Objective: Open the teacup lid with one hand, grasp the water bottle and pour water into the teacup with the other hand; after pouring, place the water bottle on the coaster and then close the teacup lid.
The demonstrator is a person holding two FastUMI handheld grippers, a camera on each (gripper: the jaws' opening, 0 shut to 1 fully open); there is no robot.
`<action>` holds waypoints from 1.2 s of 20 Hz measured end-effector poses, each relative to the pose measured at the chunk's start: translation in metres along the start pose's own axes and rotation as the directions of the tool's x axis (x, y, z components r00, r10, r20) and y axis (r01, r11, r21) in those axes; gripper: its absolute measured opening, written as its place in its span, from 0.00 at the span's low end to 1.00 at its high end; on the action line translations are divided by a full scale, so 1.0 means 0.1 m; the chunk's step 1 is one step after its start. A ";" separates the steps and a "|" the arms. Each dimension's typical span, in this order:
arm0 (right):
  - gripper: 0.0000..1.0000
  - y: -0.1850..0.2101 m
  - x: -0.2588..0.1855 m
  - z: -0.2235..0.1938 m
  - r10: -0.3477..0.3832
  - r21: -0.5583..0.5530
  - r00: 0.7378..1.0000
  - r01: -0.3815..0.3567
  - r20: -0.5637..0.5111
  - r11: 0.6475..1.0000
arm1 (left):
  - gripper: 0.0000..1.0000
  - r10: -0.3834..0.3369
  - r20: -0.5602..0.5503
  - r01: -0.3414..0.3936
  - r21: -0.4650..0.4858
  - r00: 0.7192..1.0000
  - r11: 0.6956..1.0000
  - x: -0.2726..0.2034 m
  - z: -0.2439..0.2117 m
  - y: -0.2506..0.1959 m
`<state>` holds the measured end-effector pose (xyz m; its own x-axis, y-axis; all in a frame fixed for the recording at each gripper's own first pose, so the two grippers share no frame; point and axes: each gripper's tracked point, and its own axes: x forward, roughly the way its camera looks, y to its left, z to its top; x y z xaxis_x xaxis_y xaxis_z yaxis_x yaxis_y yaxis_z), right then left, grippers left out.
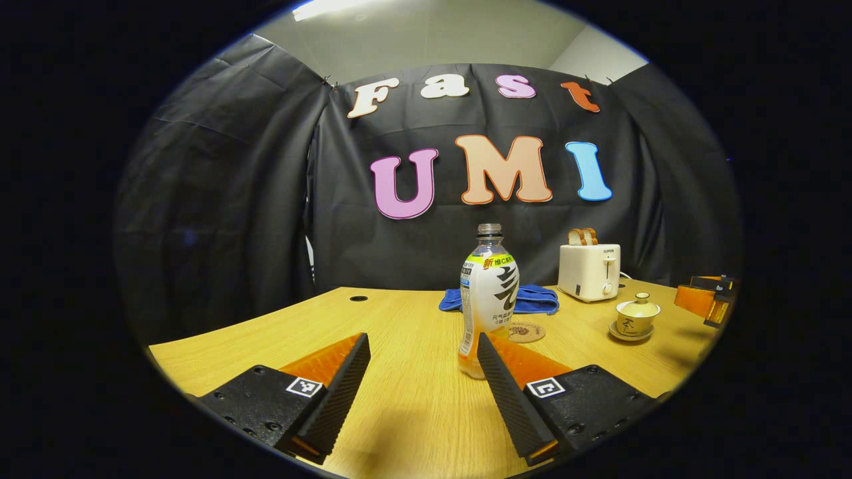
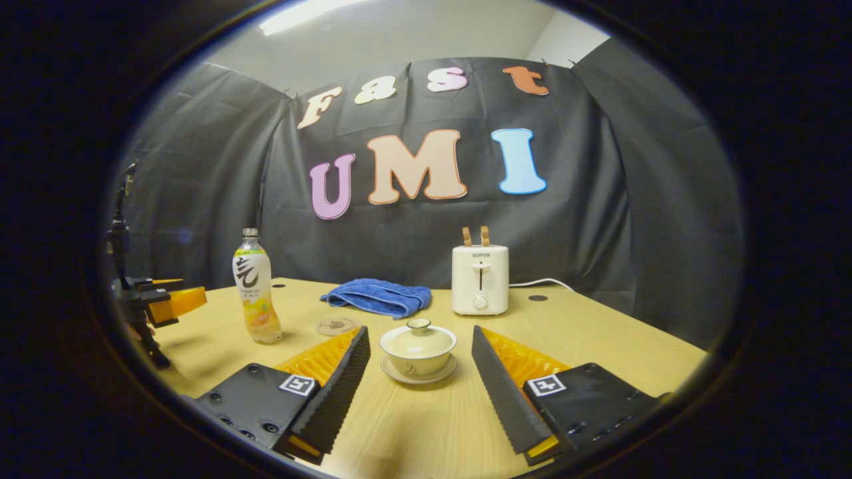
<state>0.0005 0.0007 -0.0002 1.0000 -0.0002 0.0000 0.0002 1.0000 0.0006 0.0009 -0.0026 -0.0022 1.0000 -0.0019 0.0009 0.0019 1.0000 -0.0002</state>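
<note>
The toaster (image 2: 480, 279) reads "SUPOR" (bottle (image 2: 255, 286) print seemingly illegible).

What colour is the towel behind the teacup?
Blue; the towel shows best in the right gripper view.

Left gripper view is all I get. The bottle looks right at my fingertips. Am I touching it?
Observer: No. In the right gripper view the left hand-held gripper stands apart from the water bottle, with bare table between them.
Operator: Is the right hand-held gripper on the teacup?
Observer: Not yet. The right hand-held gripper is open. The teacup sits ahead between its fingers and touches neither.
Operator: The coaster is half behind the bottle for me. Anything on it?
Observer: Nothing. The coaster lies bare, between the bottle and the teacup.
</note>
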 end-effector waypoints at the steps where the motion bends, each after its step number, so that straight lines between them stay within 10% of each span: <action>1: 0.97 0.00 0.00 0.00 0.000 0.000 1.000 0.000 0.000 1.000 | 0.95 0.000 0.000 0.000 0.000 1.000 1.000 0.00 0.00 0.00; 24: 0.99 0.14 0.43 -0.04 0.068 0.004 0.998 -0.067 -0.021 0.998 | 0.95 -0.013 0.001 0.013 0.000 1.000 1.000 0.01 0.00 -0.04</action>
<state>0.0432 0.0142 -0.0042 0.9975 0.0673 -0.0208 -0.0673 0.9977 0.0042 0.0014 -0.0062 -0.0025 0.9999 -0.0149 0.0019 0.0149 0.9999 0.0001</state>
